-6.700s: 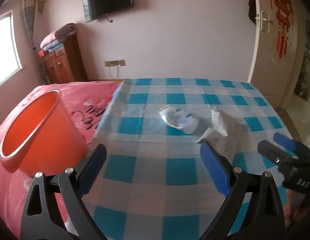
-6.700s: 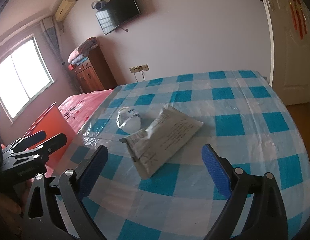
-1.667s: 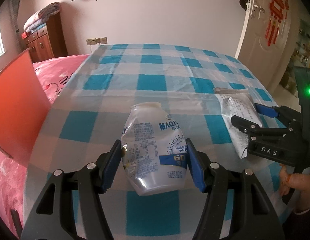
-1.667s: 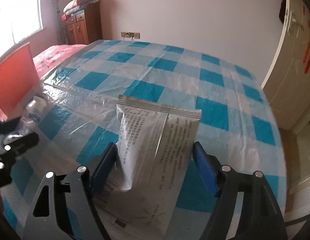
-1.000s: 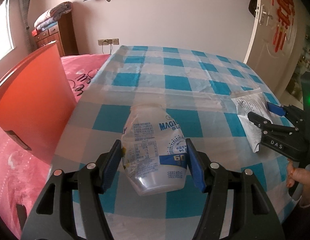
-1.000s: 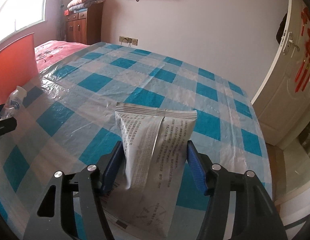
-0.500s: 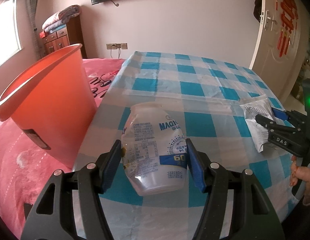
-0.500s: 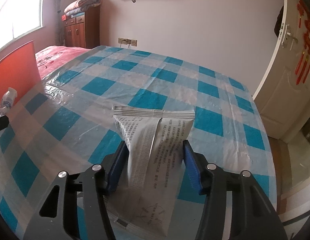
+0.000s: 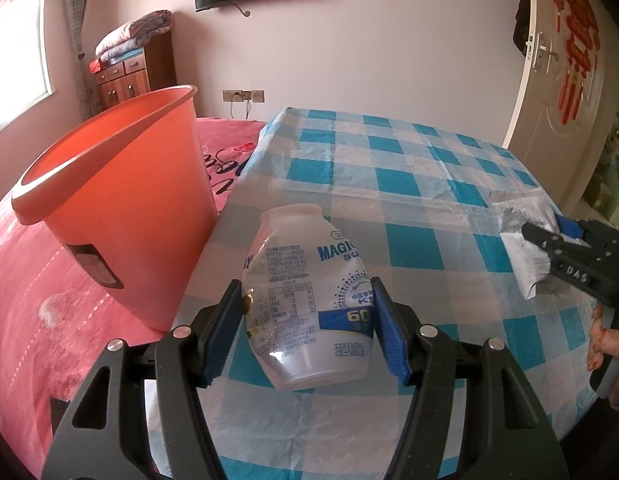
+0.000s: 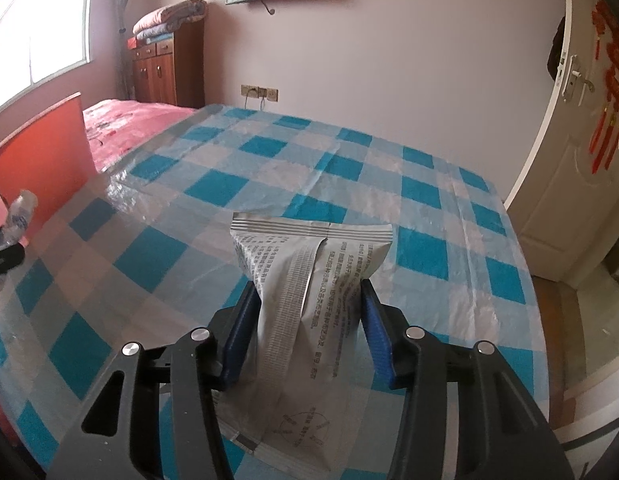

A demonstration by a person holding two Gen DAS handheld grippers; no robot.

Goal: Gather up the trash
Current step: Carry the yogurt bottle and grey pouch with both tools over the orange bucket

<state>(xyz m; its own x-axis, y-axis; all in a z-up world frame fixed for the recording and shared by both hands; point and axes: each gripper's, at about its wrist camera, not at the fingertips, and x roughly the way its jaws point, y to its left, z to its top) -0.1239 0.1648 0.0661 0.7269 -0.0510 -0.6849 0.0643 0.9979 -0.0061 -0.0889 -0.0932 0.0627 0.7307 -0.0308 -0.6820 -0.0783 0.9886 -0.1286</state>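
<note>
A crushed clear plastic bottle (image 9: 305, 248) with a blue and white label is held off the bed, my left gripper (image 9: 307, 296) shut on its sides. The orange bucket (image 9: 121, 200) stands just left of it on the pink bedspread, its mouth tilted toward me. In the right wrist view a silver foil packet (image 10: 309, 264) stands creased between the blue pads of my right gripper (image 10: 307, 292), whose jaws are closing on it. The left wrist view shows that right gripper (image 9: 549, 236) and packet (image 9: 521, 216) at the far right. The bottle (image 10: 21, 208) and bucket (image 10: 41, 152) show at the right view's left edge.
A blue and white checked plastic sheet (image 9: 429, 184) covers the bed beside the pink bedspread (image 9: 49, 320). A person's hand (image 9: 605, 344) grips the right handle. A wooden cabinet (image 10: 165, 68) stands by the window, a white door (image 9: 557, 80) at the right.
My left gripper has carried the bottle leftward, so the bucket's rim and mouth come into view. The right jaws have narrowed on the packet, which now stands pinched and slightly higher.
</note>
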